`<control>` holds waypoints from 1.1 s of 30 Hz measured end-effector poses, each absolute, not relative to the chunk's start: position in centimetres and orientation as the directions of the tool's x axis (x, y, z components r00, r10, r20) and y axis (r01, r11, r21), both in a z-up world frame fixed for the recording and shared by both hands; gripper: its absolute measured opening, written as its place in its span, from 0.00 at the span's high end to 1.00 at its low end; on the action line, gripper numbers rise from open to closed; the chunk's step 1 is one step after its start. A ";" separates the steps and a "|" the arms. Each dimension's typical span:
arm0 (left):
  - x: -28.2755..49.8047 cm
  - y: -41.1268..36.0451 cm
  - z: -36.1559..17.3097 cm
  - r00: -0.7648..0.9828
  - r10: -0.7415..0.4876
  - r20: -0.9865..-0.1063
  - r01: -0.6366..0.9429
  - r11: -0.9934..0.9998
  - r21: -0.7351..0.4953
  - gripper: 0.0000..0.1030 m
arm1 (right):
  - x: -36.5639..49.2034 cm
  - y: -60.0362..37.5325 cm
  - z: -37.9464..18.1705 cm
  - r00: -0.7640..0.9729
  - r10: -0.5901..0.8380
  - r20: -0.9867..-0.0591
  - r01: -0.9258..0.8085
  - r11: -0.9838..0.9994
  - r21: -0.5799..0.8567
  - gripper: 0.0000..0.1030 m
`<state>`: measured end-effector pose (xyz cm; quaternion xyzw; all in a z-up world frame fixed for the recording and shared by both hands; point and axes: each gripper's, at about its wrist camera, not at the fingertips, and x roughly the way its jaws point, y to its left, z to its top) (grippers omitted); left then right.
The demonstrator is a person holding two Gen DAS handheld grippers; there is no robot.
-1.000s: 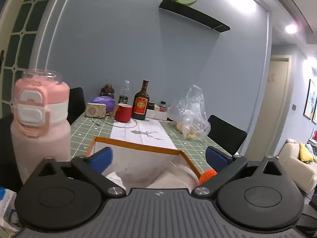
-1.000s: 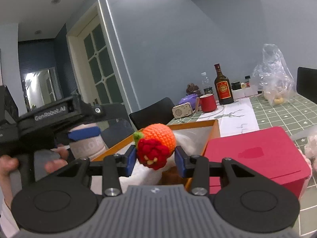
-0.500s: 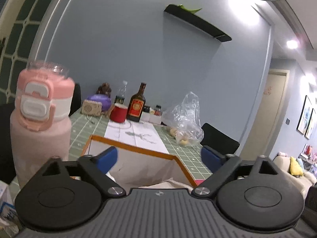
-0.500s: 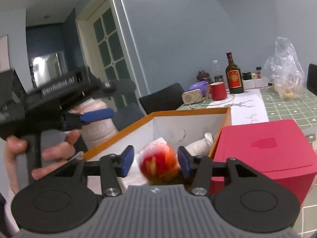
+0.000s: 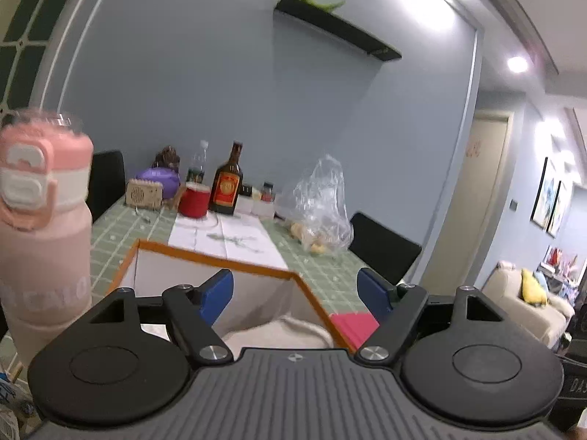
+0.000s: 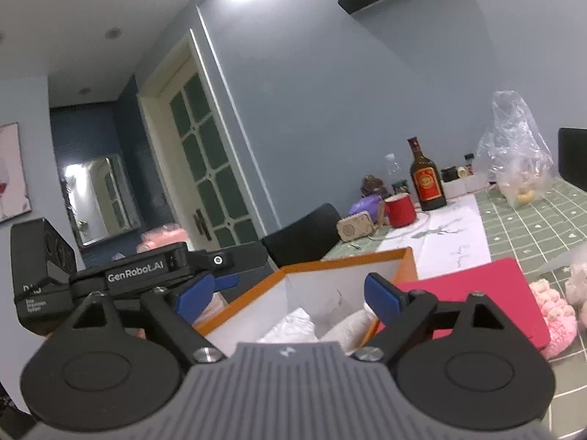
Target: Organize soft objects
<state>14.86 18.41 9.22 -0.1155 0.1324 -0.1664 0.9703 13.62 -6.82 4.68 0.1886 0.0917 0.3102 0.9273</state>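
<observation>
Where cardboard box (image 6: 345,267) gapes, cloth (image 6: 293,324) crumples.

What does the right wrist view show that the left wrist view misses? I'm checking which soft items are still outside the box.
Only the right wrist view shows the pink knitted toy on the table beside the red box, and the left gripper from the side. Only the left wrist view shows the pink bottle clearly and the sofa. Both show the orange-rimmed box holding white soft items, and the brown bottle.
</observation>
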 end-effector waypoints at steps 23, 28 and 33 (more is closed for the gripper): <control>11.4 14.8 9.4 0.850 -0.524 -0.058 0.510 0.845 -0.161 0.07 | 22.8 -22.4 6.1 0.936 0.180 -0.304 -0.098 0.959 0.266 0.02; 10.5 15.0 9.0 0.798 -0.603 0.015 0.590 0.776 -0.221 0.06 | 29.4 -24.6 3.8 0.906 0.079 -0.416 0.040 0.962 0.270 0.02; 11.5 15.3 8.0 0.754 -0.657 0.026 0.629 0.710 -0.316 0.05 | 35.8 -23.9 3.2 0.814 0.216 -0.539 -0.036 0.945 0.324 0.02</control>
